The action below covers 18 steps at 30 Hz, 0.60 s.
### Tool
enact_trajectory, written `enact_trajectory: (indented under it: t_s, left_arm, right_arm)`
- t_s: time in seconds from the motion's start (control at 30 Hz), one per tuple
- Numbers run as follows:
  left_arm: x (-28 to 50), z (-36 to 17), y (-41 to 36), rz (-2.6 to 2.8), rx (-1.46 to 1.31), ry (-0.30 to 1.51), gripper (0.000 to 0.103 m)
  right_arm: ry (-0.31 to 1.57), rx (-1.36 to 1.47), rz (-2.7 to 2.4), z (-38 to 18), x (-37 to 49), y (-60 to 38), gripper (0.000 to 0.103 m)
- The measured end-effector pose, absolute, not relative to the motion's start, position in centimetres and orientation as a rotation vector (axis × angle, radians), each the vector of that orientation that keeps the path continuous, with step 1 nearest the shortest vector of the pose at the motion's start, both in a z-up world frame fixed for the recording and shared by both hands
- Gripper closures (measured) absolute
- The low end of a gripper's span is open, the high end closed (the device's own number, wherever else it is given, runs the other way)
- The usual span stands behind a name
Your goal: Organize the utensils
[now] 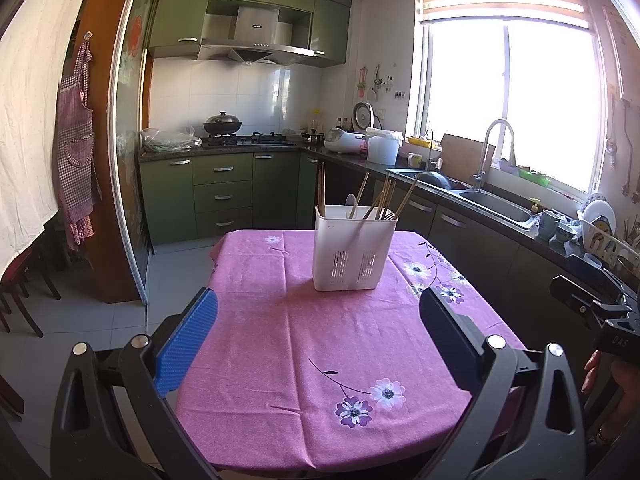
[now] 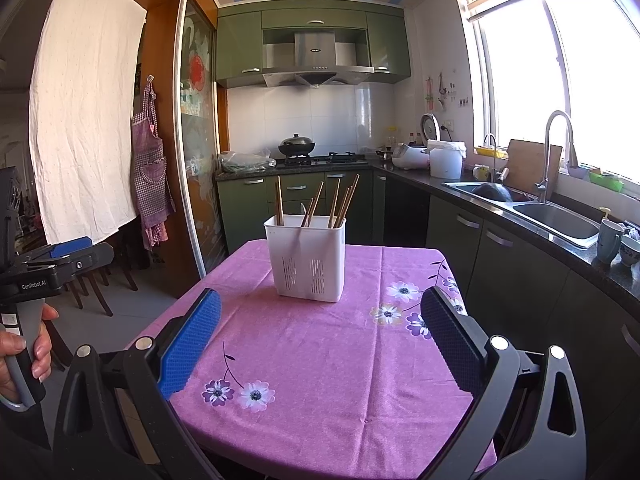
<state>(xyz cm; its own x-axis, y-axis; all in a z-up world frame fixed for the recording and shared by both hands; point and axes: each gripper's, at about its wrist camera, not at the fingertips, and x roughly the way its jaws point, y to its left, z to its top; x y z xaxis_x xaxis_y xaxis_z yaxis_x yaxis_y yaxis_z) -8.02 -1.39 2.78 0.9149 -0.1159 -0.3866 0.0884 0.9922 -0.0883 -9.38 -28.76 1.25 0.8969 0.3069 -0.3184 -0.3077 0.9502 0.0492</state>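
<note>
"GenRobot.AI" marks the left gripper (image 2: 80, 254); "DAS" marks the right gripper (image 1: 576, 300).

Black-framed left tool (image 1: 318, 312) and right tool (image 2: 320, 312), blue ribbed pads (image 2: 192, 344), silver screws, "GenRobot.AI" lettering.

Domestic kitchen: green wall and base cabinets (image 2: 240, 44) frame a stainless-steel range hood (image 2: 316, 60) above a gas hob carrying a black lidded wok (image 2: 296, 145). Along the dark stone worktop (image 2: 416, 174) stand a white rice cooker (image 2: 410, 156) and a steel double sink with a curved tap (image 2: 558, 148) beneath a bright window (image 1: 512, 92). A purple checked apron (image 1: 76, 148) hangs by the doorway, and a small table under a pink floral tablecloth (image 1: 320, 340) occupies the floor.
</note>
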Motion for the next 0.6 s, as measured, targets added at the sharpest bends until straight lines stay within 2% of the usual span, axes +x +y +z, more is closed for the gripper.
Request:
enact_trajectory:
  t_s: [0.6]
  left_arm:
    - [-7.94, 2.54, -1.3, -0.091, -0.065, 0.407, 0.007]
  right_arm:
    - [0.34, -0.002, 0.319, 0.89, -9.43, -28.42, 0.005]
